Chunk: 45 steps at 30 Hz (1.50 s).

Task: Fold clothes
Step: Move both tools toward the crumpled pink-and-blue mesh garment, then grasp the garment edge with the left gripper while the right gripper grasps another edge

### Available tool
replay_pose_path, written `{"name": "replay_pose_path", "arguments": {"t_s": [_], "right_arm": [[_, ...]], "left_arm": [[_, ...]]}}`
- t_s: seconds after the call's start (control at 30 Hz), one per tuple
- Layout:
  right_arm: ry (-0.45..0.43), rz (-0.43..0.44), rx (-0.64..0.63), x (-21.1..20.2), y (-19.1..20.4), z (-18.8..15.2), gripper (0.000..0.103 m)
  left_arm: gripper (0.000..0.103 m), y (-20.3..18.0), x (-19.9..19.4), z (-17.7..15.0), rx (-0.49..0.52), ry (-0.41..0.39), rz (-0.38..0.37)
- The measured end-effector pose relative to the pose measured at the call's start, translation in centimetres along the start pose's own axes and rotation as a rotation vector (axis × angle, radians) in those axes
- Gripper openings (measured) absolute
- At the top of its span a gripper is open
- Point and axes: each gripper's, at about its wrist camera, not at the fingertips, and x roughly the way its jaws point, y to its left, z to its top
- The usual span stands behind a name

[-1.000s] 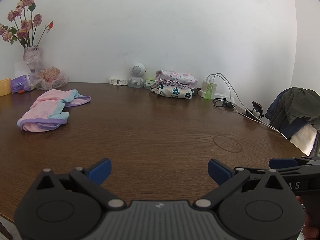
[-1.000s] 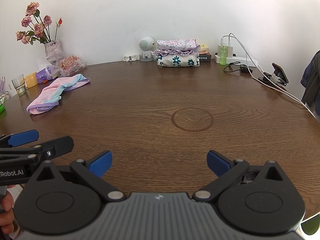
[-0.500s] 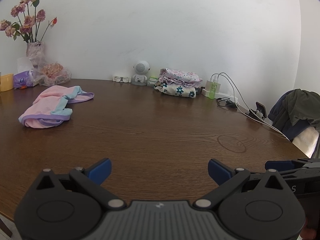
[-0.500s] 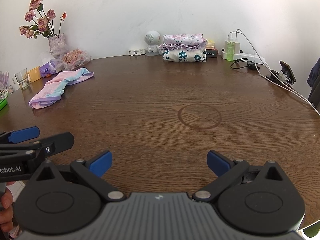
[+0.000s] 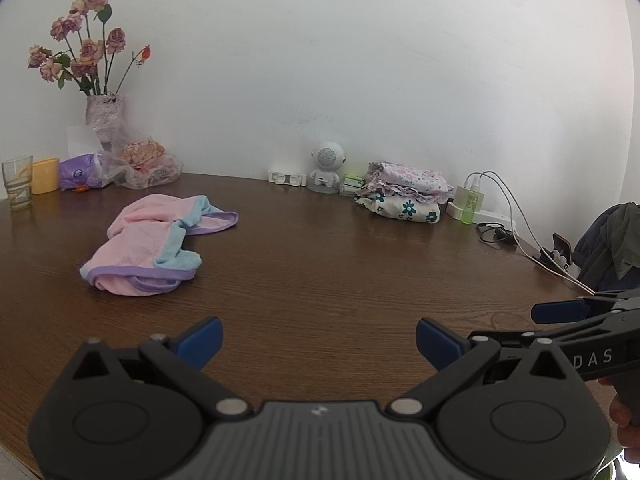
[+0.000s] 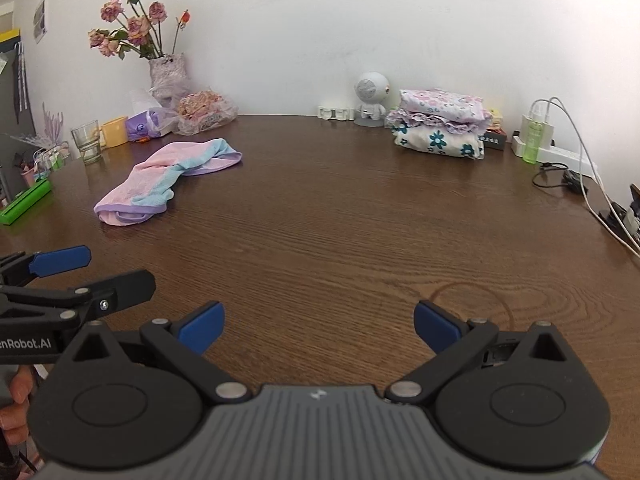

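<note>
A crumpled pink garment with light-blue and purple trim (image 5: 154,246) lies on the brown wooden table (image 5: 320,272), left of centre; it also shows in the right wrist view (image 6: 160,180). My left gripper (image 5: 318,342) is open and empty above the table's near edge, well short of the garment. My right gripper (image 6: 318,326) is open and empty, level with the left one and to its right. A stack of folded floral clothes (image 5: 404,198) sits at the back by the wall, also in the right wrist view (image 6: 440,128).
At the back left stand a vase of flowers (image 5: 104,120), a plastic bag (image 5: 146,164), a glass (image 5: 17,182) and a yellow cup (image 5: 45,175). A white robot figure (image 5: 326,166), a power strip with cables (image 5: 492,208) and a phone (image 5: 560,250) line the back right. Dark clothing (image 5: 612,244) hangs on the right.
Both grippers have turned left and the views shifted right; the pink garment now sits nearer the middle of each view. Both jaws stay open.
</note>
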Motion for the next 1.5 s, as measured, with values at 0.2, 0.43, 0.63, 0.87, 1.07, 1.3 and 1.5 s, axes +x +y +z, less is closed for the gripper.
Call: {"name": "replay_pose_path", "arguments": {"t_s": [0.2, 0.43, 0.63, 0.87, 1.07, 1.3, 1.5], "right_arm": [[0.027, 0.078, -0.045, 2.9, 1.5, 5.2, 0.103], [0.007, 0.130, -0.149, 8.4, 4.5, 12.2, 0.103], [0.024, 0.162, -0.298, 15.1, 8.3, 17.0, 0.103], [0.037, 0.089, -0.381, 23.2, 10.1, 19.6, 0.100], [0.100, 0.120, -0.350, 29.9, 10.1, 20.3, 0.071], [0.134, 0.208, -0.277, 34.2, 10.4, 20.5, 0.051], [0.136, 0.250, -0.206, 35.5, 10.3, 20.6, 0.015]], "left_arm": [[0.103, 3.6, 1.2, 3.2, 0.041, -0.007, 0.112], [0.103, 7.2, 4.1, 5.9, 0.138, 0.019, 0.206], [0.101, 9.6, 7.0, 6.5, 0.209, 0.073, 0.254], [0.096, 11.3, 10.2, 5.8, 0.327, 0.158, 0.266], [0.083, 11.9, 12.4, 5.5, 0.357, 0.213, 0.247], [0.082, 12.7, 13.8, 5.8, 0.350, 0.227, 0.242], [0.056, 13.6, 14.2, 6.2, 0.291, 0.240, 0.214]]}}
